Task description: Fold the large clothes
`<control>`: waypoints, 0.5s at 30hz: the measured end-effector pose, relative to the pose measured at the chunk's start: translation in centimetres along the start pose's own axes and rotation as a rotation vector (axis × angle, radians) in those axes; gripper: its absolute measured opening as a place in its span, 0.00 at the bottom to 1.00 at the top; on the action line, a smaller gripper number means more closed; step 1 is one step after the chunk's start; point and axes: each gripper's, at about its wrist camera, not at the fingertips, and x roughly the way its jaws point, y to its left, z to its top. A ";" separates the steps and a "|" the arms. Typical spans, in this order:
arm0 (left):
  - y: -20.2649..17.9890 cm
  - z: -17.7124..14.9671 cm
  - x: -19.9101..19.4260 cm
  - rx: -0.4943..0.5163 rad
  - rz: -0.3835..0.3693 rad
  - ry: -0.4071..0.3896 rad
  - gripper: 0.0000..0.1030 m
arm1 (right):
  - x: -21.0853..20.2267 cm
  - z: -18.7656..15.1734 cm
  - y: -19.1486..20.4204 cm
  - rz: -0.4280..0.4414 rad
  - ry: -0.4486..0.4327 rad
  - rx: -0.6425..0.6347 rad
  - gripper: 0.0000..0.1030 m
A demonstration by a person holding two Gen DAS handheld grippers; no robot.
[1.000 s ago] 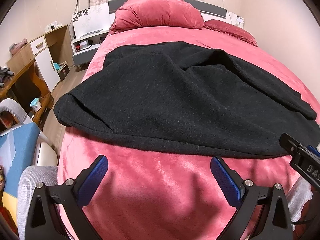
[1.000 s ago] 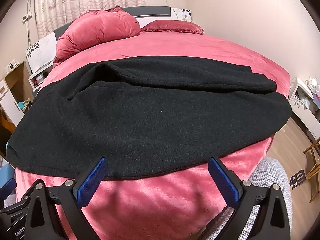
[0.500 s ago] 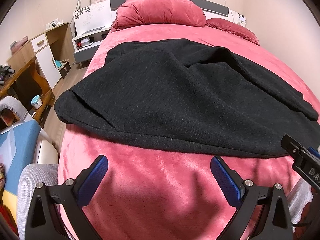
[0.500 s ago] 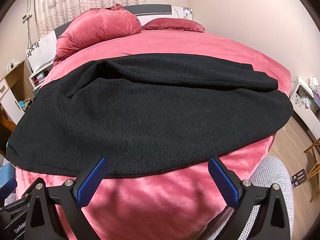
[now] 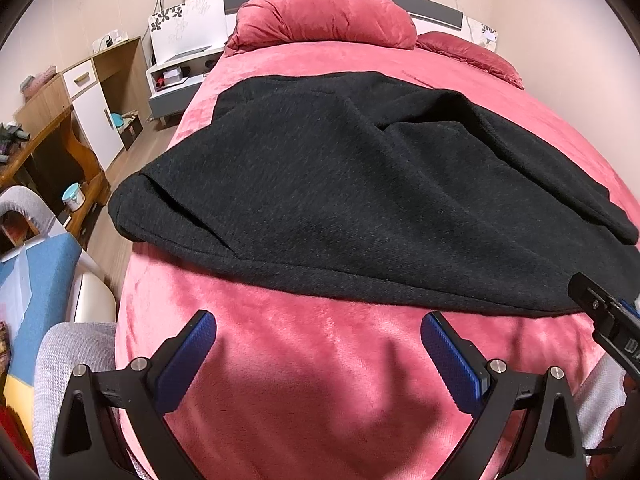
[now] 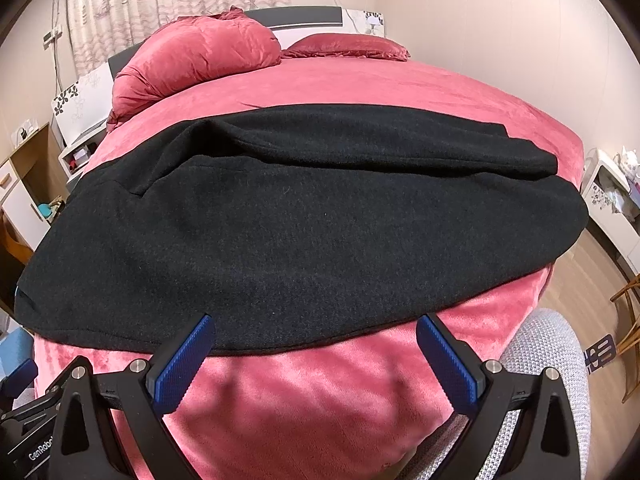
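A large black woollen garment [image 5: 360, 184] lies spread across the pink bed [image 5: 320, 360], with a sleeve folded over its far right side; it also fills the middle of the right wrist view [image 6: 300, 232]. My left gripper [image 5: 318, 344] is open and empty, above the pink cover just short of the garment's near hem. My right gripper [image 6: 314, 348] is open and empty, its fingertips at the near hem. The right gripper's body shows at the right edge of the left wrist view [image 5: 604, 316].
A big pink pillow [image 5: 324, 16] and a flat pillow [image 5: 468, 54] lie at the headboard. A wooden desk and cabinet [image 5: 60, 120] stand left of the bed. A white nightstand [image 6: 612, 200] and wood floor are on the right. Grey knitted fabric [image 6: 548, 360] is near me.
Both grippers have moved a little forward toward the garment's near hem. Both stay open and empty. The garment has not moved.
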 end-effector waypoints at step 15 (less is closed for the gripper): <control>2.4 1.3 -0.2 -0.063 -0.084 -0.012 1.00 | 0.7 0.5 -1.5 0.006 0.030 0.064 1.00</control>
